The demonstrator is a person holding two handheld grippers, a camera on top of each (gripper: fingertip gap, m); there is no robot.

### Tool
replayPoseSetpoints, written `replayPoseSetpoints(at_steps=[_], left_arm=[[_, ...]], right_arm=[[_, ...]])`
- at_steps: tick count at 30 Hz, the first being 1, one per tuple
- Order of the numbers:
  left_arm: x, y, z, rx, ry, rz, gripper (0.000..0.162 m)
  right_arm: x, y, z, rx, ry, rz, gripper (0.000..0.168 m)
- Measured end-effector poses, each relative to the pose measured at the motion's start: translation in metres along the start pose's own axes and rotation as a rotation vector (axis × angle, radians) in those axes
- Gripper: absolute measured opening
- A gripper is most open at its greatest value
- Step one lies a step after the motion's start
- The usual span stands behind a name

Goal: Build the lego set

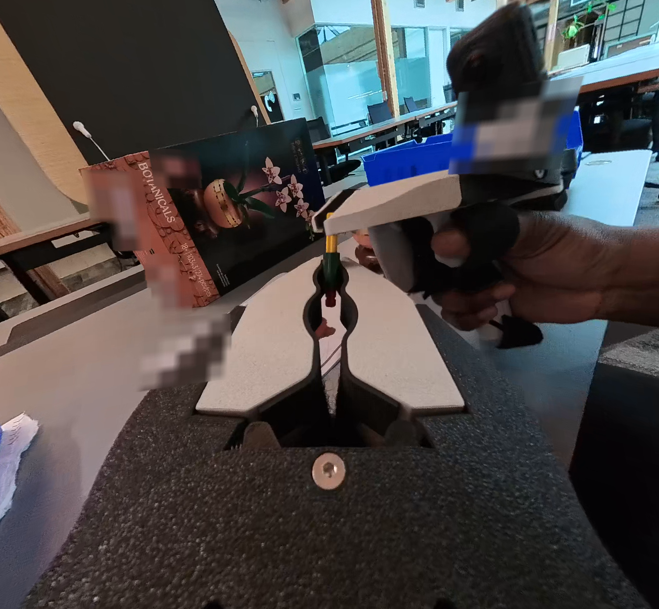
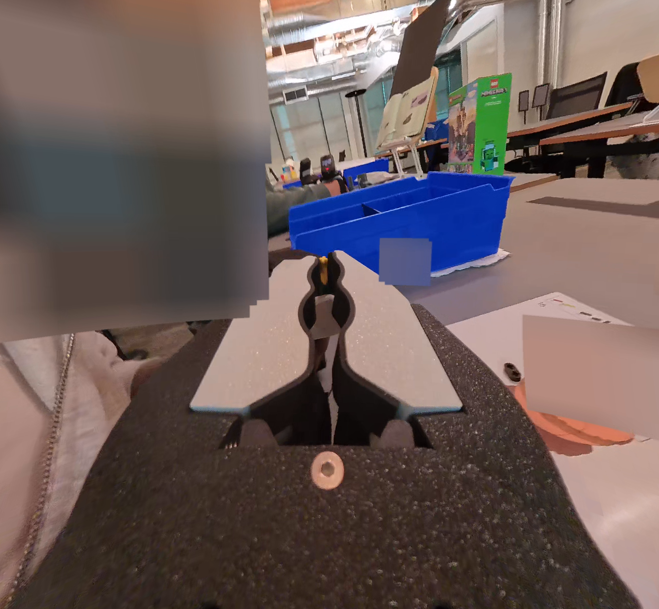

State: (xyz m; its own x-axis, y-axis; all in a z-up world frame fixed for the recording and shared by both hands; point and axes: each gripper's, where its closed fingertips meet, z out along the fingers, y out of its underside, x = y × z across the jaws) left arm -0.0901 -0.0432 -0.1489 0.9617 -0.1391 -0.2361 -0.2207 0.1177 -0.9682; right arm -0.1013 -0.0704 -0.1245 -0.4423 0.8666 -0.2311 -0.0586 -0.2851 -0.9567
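My left gripper (image 1: 331,272) is shut on a thin lego stem: its dark green piece (image 1: 330,271) sits between the fingertips, a dark red end (image 1: 330,299) points back toward me and a yellow piece (image 1: 331,243) sticks up. My right gripper (image 1: 322,222) comes in from the right, held by a hand (image 1: 542,271), and is shut on the top of the yellow piece. In the right wrist view the right gripper (image 2: 325,265) pinches that yellow piece (image 2: 323,272) at its tips. The stem is held in the air above the table.
The lego set's dark box (image 1: 221,213) with orchid art stands behind on the grey table (image 1: 71,360). A blue bin (image 2: 403,221) sits close ahead of the right gripper. An instruction sheet (image 2: 499,349) with a small black piece (image 2: 512,371) lies at the right. A green lego box (image 2: 478,124) stands far back.
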Motion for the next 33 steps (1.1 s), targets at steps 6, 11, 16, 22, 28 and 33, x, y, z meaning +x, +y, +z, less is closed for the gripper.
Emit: replayPoseSetpoints(at_steps=[6,11,16,22,28,33], left_arm=[[0.006,0.009,0.001,-0.073,0.038,0.051,0.0],[0.01,0.015,0.003,-0.123,0.042,0.096,0.0],[0.011,0.017,0.004,-0.14,0.048,0.103,0.0],[0.01,0.021,0.005,-0.172,0.043,0.116,0.0],[0.009,0.024,0.004,-0.191,0.037,0.122,0.0],[0.009,0.026,0.004,-0.207,0.038,0.119,0.0]], right_arm=[[-0.002,0.011,-0.001,-0.094,0.06,-0.266,0.003],[-0.004,0.017,-0.004,-0.085,0.116,-0.416,0.003],[-0.002,0.019,-0.005,-0.067,0.139,-0.429,0.004],[0.0,0.023,-0.005,-0.091,0.16,-0.438,0.003],[0.002,0.026,-0.004,-0.116,0.168,-0.445,0.003],[0.003,0.028,-0.002,-0.133,0.166,-0.441,0.003]])
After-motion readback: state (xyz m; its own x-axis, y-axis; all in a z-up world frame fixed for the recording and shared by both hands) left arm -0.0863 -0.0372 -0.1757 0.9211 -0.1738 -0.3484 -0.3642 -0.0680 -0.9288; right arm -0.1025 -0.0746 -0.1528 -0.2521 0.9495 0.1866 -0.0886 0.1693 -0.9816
